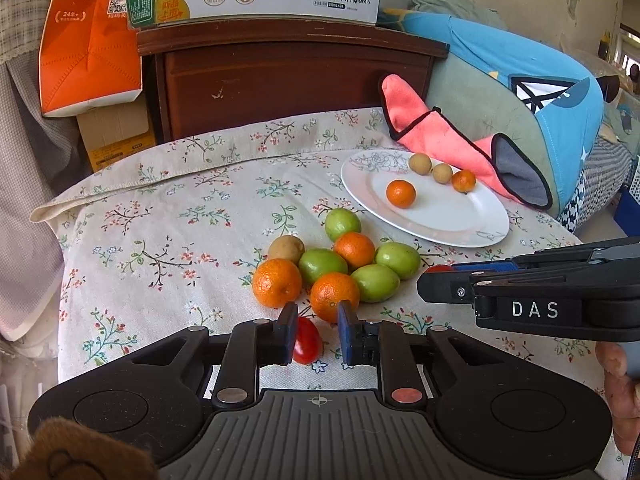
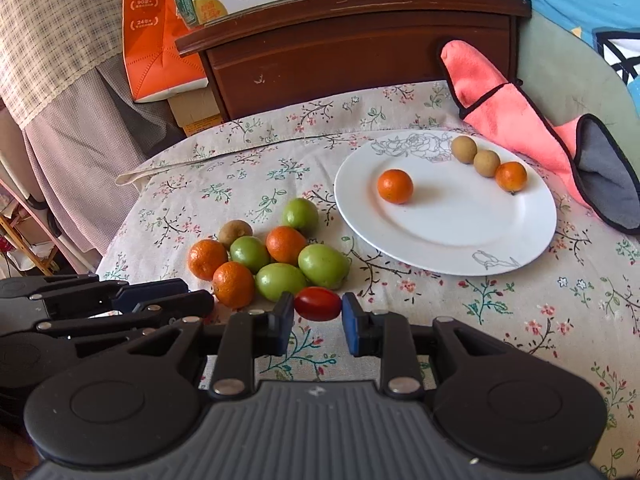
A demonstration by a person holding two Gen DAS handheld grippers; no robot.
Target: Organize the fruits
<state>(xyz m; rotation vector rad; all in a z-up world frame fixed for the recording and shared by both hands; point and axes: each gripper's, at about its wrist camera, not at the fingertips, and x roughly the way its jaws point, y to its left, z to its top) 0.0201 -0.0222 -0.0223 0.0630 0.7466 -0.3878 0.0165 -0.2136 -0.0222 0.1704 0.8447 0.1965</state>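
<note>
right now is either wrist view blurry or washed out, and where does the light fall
Left wrist view: sharp, though fisheye bends the edges; daylight comes from the right, and the orange shadows the white plate. Right wrist view: equally sharp; the plate is bright but not blown out, and the corners vignette dark.

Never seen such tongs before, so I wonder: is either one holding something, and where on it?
The right gripper holds a red cherry tomato, jaws pressing its two ends. The left gripper grips nothing; another tomato lies by its jaws.
</note>
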